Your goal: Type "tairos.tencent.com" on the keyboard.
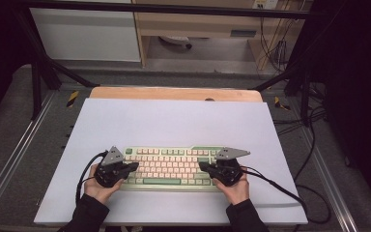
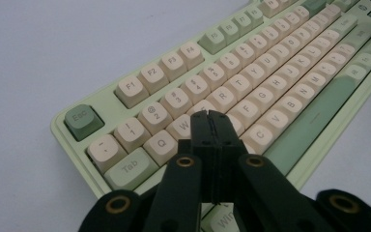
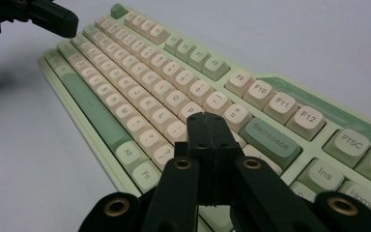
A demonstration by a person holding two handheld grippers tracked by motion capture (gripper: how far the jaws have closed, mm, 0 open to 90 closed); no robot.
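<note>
The setting is a lab or test workspace. A table (image 1: 53,203) covered with a plain pale sheet stands inside a black metal frame (image 1: 38,72), with loose cables (image 1: 275,48) hanging by a wooden cabinet (image 1: 198,24) behind it. Yellow-and-black hazard tape (image 1: 72,98) marks the grey floor (image 1: 9,145).

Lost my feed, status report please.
Left gripper shut, over the keyboard near W and E. Right gripper shut, near Backspace key. Nothing held, nothing in the way.
</note>
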